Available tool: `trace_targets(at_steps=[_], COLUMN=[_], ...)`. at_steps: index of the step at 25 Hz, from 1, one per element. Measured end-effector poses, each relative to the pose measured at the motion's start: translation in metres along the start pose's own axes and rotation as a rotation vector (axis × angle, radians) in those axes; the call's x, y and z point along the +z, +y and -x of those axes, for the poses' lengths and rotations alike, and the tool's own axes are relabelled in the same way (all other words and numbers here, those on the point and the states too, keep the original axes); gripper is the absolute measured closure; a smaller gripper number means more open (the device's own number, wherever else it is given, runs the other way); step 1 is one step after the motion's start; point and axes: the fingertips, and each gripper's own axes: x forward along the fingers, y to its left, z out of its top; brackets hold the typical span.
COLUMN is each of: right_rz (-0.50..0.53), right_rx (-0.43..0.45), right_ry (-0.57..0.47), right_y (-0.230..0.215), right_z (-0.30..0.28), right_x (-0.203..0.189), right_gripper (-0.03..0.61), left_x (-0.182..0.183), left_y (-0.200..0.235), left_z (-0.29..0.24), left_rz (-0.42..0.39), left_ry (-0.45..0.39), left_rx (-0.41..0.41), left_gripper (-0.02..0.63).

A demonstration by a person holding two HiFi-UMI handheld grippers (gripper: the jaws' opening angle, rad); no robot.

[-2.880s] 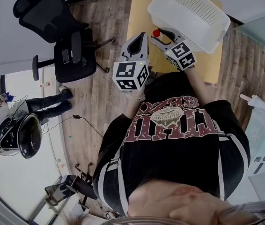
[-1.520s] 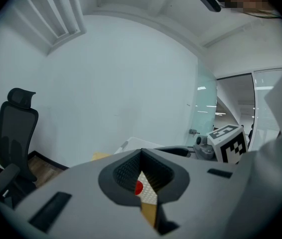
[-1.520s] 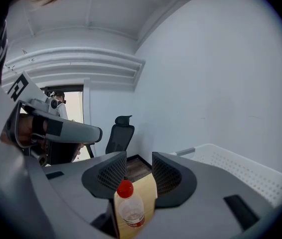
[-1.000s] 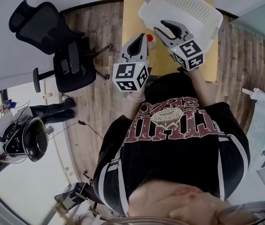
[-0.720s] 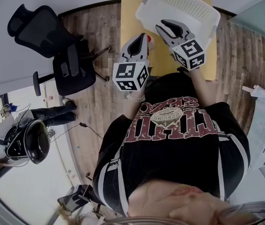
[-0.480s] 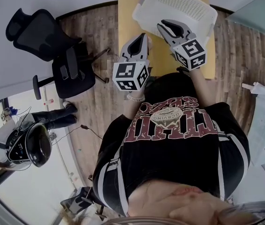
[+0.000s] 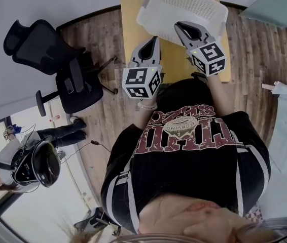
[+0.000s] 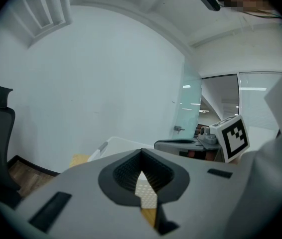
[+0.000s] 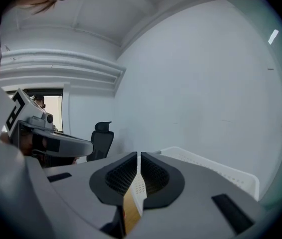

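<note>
A white perforated basket (image 7: 184,4) stands on a yellow table (image 7: 131,14) in front of the person. My right gripper (image 7: 183,27) hovers over the basket's near rim, its jaws drawn together with only a thin slit and nothing between them (image 9: 138,154). To the left, my left gripper (image 7: 155,38) sits above the table at the basket's near corner, shut and empty (image 8: 141,151). Through its jaws show the basket (image 8: 116,146) and a strip of table. No bottle shows in any view.
A black office chair (image 7: 47,49) stands on the wooden floor left of the table. Another person (image 7: 32,161) with a dark round object is at the lower left. A white wall lies beyond the table, with a glass partition (image 8: 188,108) to the right.
The right gripper's jaws, open around a red-capped bottle 1.5 s ago, have closed, and the bottle is out of sight. Both grippers have shifted toward the basket.
</note>
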Motion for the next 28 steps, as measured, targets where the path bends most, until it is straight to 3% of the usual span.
trace_targets(at_steps=[8, 28], right_rz=[-0.029, -0.080], right_rx=[-0.056, -0.104], right_ry=[-0.013, -0.012], right_y=[-0.025, -0.044], right_z=[0.032, 0.054], right_x=[0.006, -0.001], right_gripper=[0.558, 0.563], left_x=[0.007, 0.005], left_y=[-0.028, -0.048], left_z=[-0.009, -0.023], left_rz=[-0.016, -0.033], left_ry=[0.010, 0.032], left_rx=[-0.040, -0.097], left_gripper=[0.566, 0.566])
